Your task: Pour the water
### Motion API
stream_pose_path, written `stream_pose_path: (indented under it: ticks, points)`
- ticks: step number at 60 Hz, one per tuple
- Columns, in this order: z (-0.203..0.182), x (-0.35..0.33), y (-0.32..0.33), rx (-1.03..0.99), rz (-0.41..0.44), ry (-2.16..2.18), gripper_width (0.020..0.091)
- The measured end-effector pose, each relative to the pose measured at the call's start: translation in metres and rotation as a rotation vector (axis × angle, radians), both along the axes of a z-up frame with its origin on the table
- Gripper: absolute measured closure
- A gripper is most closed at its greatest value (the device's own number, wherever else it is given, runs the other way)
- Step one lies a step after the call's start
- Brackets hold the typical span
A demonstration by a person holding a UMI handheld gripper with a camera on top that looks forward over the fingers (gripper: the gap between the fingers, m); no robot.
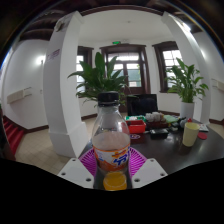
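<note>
**Bottle between the fingers**

Here the gripper (112, 172) is clenched on a clear plastic bottle (110, 140), upright between its pink pads (90, 160). The bottle has a dark cap, an orange-purple label and orange liquid low down. Its base is hidden. A table (170, 148) beyond holds cluttered small items, hard to make out.

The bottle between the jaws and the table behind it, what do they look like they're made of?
Bottle: likely clear plastic, since the room shows through its upper body; glossy printed label, dark cap, orange liquid at the bottom. It stands between the gripper jaws. Table: dark, smooth top, possibly wood or laminate; unclear.
</note>
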State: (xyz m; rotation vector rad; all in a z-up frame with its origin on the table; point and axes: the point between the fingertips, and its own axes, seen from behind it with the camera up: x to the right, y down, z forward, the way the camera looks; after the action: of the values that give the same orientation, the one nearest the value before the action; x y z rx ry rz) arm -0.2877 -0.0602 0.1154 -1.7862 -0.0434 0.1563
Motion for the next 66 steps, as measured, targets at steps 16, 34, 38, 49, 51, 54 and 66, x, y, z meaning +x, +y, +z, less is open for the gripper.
stream_pose_path:
  ticks: [16,34,38,49,51,54,66]
  points:
    - [0.022,0.04,0.036,-0.053,-0.044,0.344,0.0729]
    - [0.049,0.163,0.106,-0.04,-0.17,1.067,0.0729]
    - [0.048,0.182,0.12,-0.044,-0.199,1.185,0.0731]
    - [0.053,0.226,0.149,-0.026,-0.213,1.531,0.0729]
    - [0.055,0.231,0.153,-0.022,-0.212,1.601,0.073]
    - [0.061,0.235,0.151,-0.014,-0.214,1.703,0.0729]
    - [0.062,0.254,0.173,-0.002,-0.203,2.072,0.0726]
